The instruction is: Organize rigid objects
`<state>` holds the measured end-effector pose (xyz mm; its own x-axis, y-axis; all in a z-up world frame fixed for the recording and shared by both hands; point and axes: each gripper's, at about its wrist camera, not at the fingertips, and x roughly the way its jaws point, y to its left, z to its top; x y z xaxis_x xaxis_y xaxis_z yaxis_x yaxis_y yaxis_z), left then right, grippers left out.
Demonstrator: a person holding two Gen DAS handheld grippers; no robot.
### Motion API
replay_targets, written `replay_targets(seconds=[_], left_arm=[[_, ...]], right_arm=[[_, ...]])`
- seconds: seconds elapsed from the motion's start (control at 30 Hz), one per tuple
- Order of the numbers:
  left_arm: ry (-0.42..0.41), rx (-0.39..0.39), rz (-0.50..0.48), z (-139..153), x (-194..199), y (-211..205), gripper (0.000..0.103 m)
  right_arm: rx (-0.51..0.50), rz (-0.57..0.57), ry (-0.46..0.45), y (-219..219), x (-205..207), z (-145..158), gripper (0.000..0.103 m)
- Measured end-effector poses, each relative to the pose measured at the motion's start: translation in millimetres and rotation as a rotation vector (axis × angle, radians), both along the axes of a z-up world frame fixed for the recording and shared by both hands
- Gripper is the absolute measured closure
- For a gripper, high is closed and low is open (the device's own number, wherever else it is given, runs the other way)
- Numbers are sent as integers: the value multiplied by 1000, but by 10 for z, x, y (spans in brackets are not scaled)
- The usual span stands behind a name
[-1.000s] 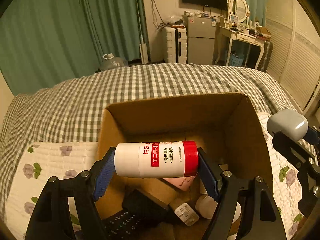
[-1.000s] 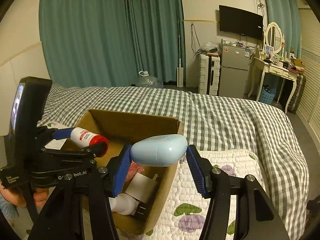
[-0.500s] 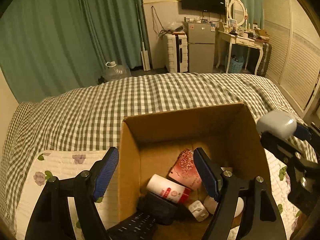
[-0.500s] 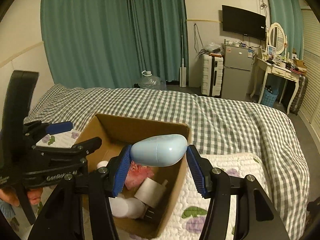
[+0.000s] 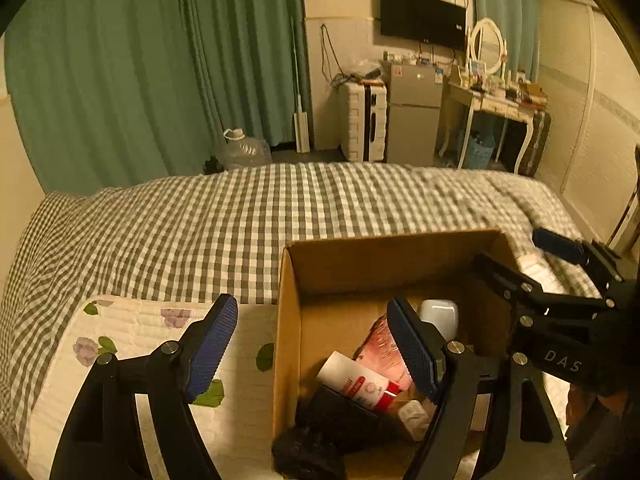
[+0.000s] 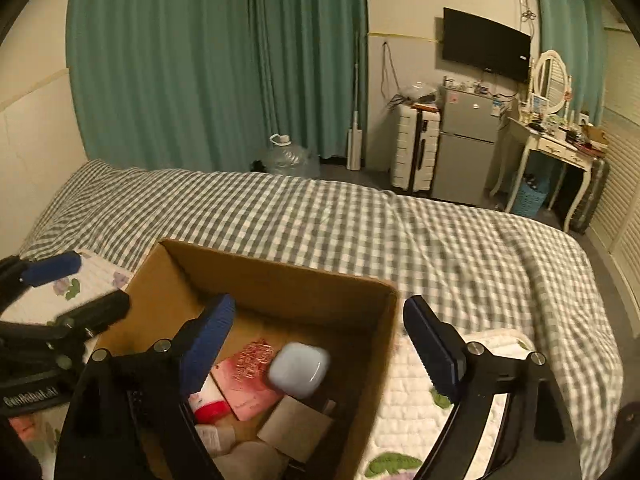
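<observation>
the bed (image 5: 248, 216) with its grey-and-white checked cover fills the middle of both of your views, and a white quilted pad with purple flowers (image 5: 132, 344) lies on it at the lower left of your left wrist frame. on the bed, touching that pad, sits the open cardboard box (image 5: 288, 320), which takes the lower centre-right of your left view and the lower centre of your right view (image 6: 384, 320).

your left tongs (image 5: 312, 344) have their blue pads spread wide apart with nothing between them; one pad hangs over the flowered pad, the other over the box opening. your right tongs (image 6: 320, 344) are likewise spread wide and hold nothing, one pad above the box interior and the other just outside its right wall, over the quilted pad.

inside the box you have a jumble. a pink-red packet (image 6: 248, 376) lies flat near the middle of the floor. the pale blue rounded case (image 6: 298, 368) lies over the packet's right edge, blurred in your right view; in your left view it shows just beyond your right-hand pad (image 5: 438, 314). the white bottle with the red cap (image 5: 360, 384) lies on its side beside the packet, toward the bottom of the frame. a black object (image 5: 332, 420) lies in the box's near corner at the bottom of your left view; you cannot tell what it is.
</observation>
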<state>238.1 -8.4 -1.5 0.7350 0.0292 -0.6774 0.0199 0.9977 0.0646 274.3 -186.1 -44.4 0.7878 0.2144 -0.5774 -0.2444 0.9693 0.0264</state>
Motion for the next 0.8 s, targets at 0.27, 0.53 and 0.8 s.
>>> replay_targets(seconds=[0.27, 0.53, 0.8], left_arm=[[-170, -29, -38, 746, -691, -133, 23], [-323, -58, -86, 1292, -1390, -202, 23], [-439, -50, -69, 1416, -1852, -67, 23]], right_arm=[[4, -85, -114, -363, -740, 716, 3], [8, -146, -273, -471, -1717, 1562, 0], [40, -172, -385, -386, -2304, 1713, 0]])
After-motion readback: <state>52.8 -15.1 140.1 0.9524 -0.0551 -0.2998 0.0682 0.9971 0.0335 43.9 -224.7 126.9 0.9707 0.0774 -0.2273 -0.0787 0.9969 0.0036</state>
